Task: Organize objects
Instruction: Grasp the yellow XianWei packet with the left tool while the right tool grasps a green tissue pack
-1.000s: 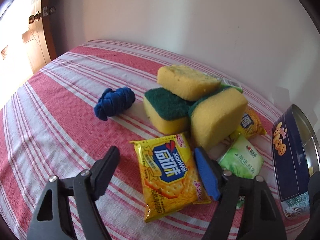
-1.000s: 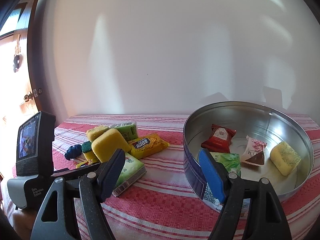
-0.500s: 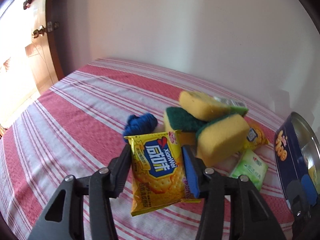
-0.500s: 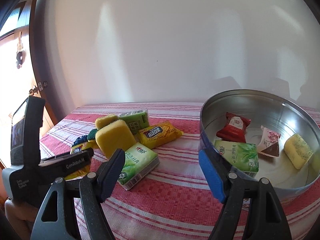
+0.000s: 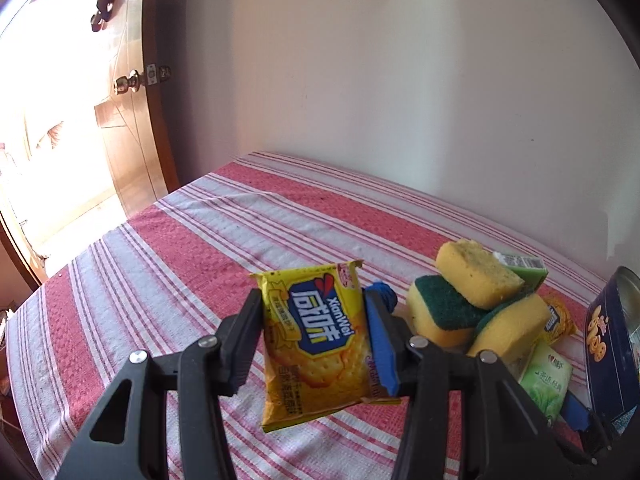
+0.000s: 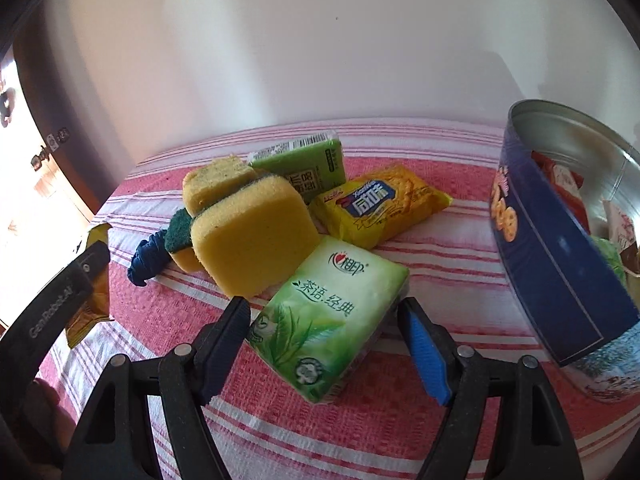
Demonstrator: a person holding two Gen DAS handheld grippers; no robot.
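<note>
Blue tin (image 6: 560, 264): cut off at right frame edge, contents mostly behind its wall. Blue knotted cloth (image 5: 382, 292) mostly behind held cracker packet (image 5: 316, 344). Second green tissue pack (image 6: 308, 164) half behind sponges (image 6: 248, 232).

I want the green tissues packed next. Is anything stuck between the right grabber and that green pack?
Nothing visible is. The right gripper is open with a finger on each side of the green tissue pack. The big yellow sponge sits just behind the pack.

I'm seeing a glossy plastic cracker packet (image 5: 316, 340), porous foam sponges (image 6: 252, 236), shiny metal tin (image 6: 560, 240), woven cloth tabletop (image 5: 200, 248).
</note>
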